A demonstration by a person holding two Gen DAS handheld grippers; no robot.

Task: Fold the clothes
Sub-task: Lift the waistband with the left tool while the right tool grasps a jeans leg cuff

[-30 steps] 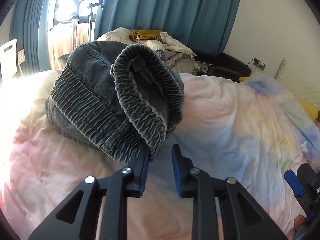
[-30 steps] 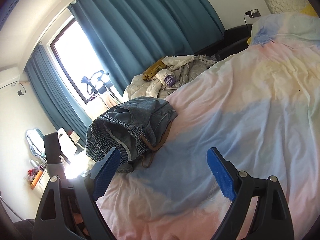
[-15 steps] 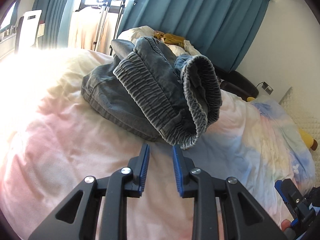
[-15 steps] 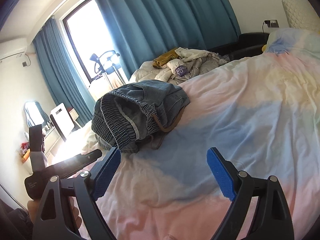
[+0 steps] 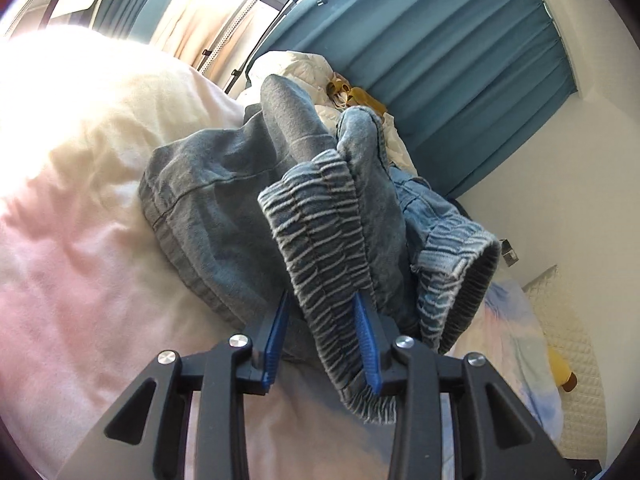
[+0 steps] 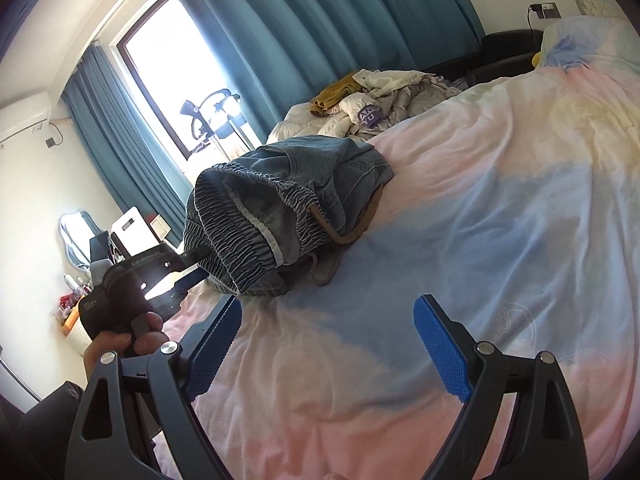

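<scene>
Nearest to me, my right gripper (image 6: 328, 344) stands with its jaws spread wide and nothing between them, poised over the pastel bedspread (image 6: 480, 240) just short of the garment.

My left gripper (image 5: 322, 344) is at the denim garment (image 5: 248, 208): the elastic waistband (image 5: 320, 240) hangs down between the blue pads (image 5: 366, 344), and the jaws are opening around it. The right pad lies against the band; the left pad stands clear of it, so I judge this no firm pinch yet. The person's hand (image 6: 120, 344) gripping that tool shows in the right wrist view.

The garment sits bunched in a heap on the bed, waistband mouth gaping toward me, a brown drawstring (image 6: 352, 228) trailing off its side onto the bedspread.

Beyond it, at the far edge of the bed under the teal curtain (image 6: 320, 32), lies a pile of crumpled clothes (image 6: 384, 100), none of it folded.

Assessment: the task is at an early stage. The denim piece is neither spread flat nor creased, no finished stack is visible anywhere, and the far pile remains untouched
</scene>
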